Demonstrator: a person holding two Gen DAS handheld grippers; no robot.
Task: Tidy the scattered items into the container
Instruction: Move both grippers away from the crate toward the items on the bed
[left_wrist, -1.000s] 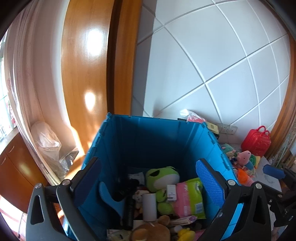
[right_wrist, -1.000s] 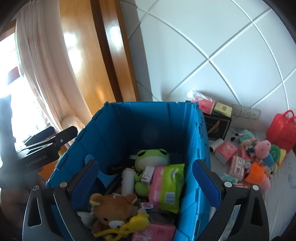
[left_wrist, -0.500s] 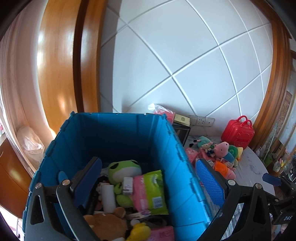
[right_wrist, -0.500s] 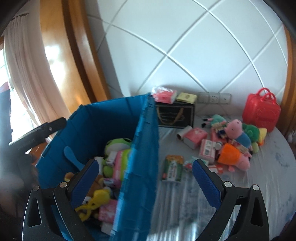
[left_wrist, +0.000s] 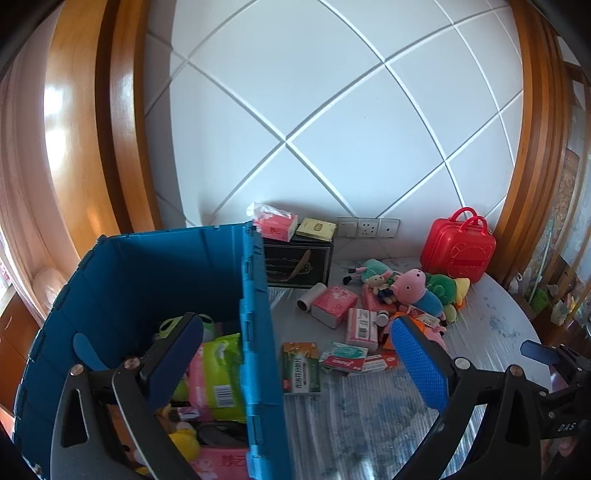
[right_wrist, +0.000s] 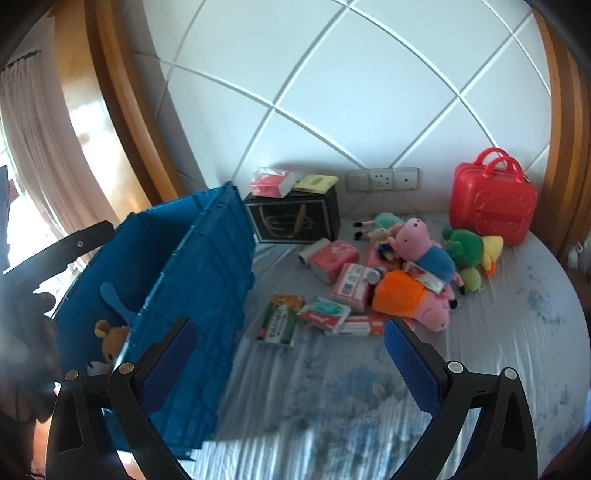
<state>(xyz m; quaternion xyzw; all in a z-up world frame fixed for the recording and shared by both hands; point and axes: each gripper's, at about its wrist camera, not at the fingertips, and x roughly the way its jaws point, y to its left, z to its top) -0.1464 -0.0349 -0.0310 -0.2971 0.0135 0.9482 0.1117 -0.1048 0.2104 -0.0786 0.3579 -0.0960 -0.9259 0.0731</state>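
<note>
Right gripper (right_wrist: 288, 354), jaws wide apart and empty, faces the scattered pile; left gripper (left_wrist: 297, 356) likewise spread and empty. Nearest, the green carton (right_wrist: 279, 325) lies flat beside the blue container (right_wrist: 199, 280): probably light and rigid, best pinched across its narrow sides.

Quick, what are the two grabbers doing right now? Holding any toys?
Left gripper: open, holding nothing.
Right gripper: open, holding nothing.
</note>
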